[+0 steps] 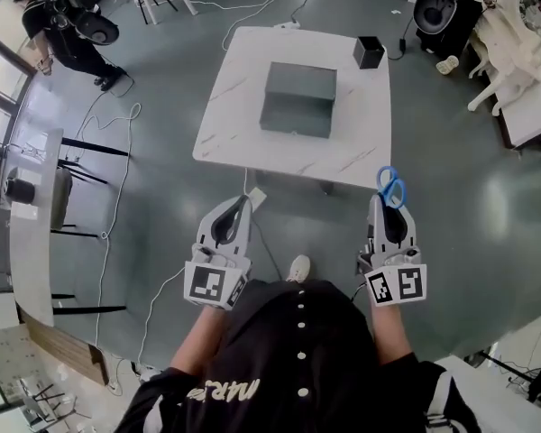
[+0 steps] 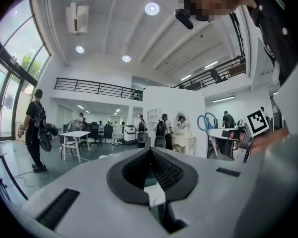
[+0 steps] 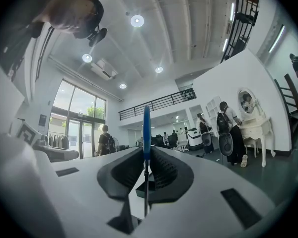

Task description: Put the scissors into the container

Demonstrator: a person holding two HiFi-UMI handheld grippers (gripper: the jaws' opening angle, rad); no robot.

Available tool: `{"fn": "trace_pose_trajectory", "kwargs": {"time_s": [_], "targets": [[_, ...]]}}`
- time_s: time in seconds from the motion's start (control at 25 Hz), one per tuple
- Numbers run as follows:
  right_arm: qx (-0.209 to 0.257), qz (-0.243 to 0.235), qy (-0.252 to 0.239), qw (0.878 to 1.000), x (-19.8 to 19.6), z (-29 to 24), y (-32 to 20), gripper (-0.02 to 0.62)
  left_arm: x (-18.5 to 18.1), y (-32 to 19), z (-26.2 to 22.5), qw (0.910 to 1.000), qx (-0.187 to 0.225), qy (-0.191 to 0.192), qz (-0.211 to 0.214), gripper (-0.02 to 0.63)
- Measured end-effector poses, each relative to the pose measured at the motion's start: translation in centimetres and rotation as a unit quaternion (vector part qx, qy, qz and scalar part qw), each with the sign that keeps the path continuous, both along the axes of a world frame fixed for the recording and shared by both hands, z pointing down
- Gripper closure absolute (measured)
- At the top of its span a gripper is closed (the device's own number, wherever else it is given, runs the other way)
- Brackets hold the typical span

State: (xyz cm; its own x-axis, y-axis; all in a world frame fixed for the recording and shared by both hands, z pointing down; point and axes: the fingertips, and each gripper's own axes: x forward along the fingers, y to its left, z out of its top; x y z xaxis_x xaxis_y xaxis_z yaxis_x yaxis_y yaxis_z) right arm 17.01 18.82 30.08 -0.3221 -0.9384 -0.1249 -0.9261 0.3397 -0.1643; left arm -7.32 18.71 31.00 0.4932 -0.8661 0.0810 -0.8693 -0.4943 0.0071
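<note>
A grey container (image 1: pixel 297 100) and a black box (image 1: pixel 369 52) sit on the worktop (image 1: pixel 243 70) ahead of us. The jaws of our right gripper (image 1: pixel 387 207) clamp the scissors (image 1: pixel 391 188), blue handles sticking out past the tips. The jaws of our left gripper (image 1: pixel 235 209) are together.

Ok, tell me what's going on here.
A person stands short of a white table with a tool in each hand. The right tool is shut on blue-handled scissors. The left tool is shut and empty. A grey box and a small black container sit on the table; the scissors are in neither.
</note>
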Motion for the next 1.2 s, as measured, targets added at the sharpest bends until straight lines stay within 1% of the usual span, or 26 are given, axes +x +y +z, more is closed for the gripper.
{"fn": "trace_pose_trajectory", "kwargs": {"time_s": [0.16,0.4,0.6,0.92,1.2], "targets": [[0.000,-0.009,0.004,1.000,0.1,-0.1,-0.9,0.545,-0.1,-0.5,0.1,0.9999,-0.002,0.003,-0.013,0.581],[-0.004,-0.009,-0.002,1.000,0.6,0.2,-1.2,0.545,-0.5,-0.6,0.5,0.9997,-0.011,0.003,-0.024,0.581],[-0.007,-0.001,-0.005,1.000,0.7,0.6,-1.3,0.545,-0.6,-1.5,0.9,0.9996,-0.016,0.010,-0.022,0.581],[-0.012,0.006,0.000,1.000,1.0,1.0,-2.9,0.543,0.0,-4.6,0.6,0.9998,-0.008,0.012,-0.013,0.581],[-0.011,0.005,0.009,1.000,0.3,1.2,-6.3,0.545,-1.5,-8.1,1.1,0.9997,-0.006,0.013,-0.018,0.581]]}}
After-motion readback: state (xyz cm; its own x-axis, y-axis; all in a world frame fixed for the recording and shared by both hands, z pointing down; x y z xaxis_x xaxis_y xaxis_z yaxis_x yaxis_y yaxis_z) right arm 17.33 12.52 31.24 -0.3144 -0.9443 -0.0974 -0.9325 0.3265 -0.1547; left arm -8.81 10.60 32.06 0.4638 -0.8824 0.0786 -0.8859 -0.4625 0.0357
